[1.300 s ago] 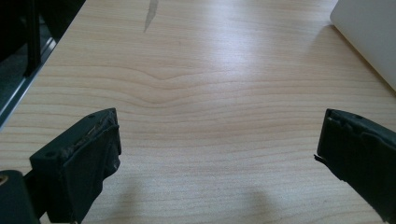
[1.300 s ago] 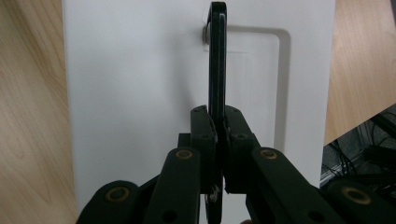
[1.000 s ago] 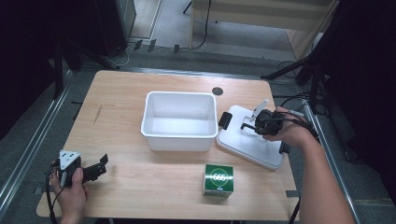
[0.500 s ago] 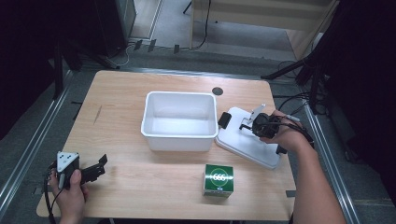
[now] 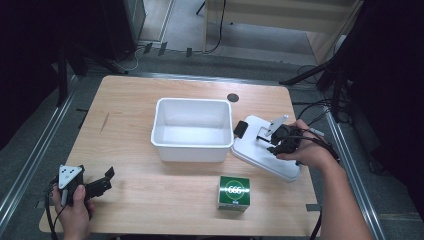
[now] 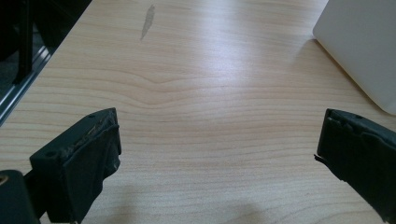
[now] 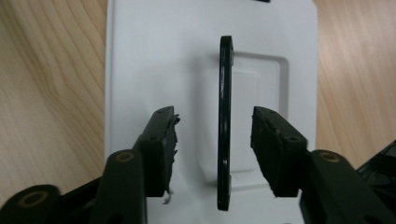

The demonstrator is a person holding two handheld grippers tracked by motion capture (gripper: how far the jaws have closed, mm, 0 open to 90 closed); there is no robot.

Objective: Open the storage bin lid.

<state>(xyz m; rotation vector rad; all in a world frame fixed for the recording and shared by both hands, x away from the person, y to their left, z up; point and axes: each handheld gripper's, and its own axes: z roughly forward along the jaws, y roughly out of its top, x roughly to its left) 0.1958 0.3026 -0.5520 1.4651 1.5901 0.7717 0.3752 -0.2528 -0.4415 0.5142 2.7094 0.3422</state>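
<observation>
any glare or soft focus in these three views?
High view: sharp on the table, surroundings fall to near black. Left gripper view: broad glare streak on the wood, left claw tips soft. Right gripper view: white lid evenly lit; its black handle casts a faint shadow, and the right claw looks blurred.

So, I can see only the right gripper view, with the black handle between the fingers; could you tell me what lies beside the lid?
Observer: The right gripper's fingers have just been opening, and the handle stands untouched between them. An empty white bin sits right beside the lid.
Operator: And the left gripper, please?
Observer: The left gripper is held open at the table's near left corner, with nothing between its fingers.
Operator: Anything else there?
Observer: A green box stands nearer the person than the lid.
</observation>
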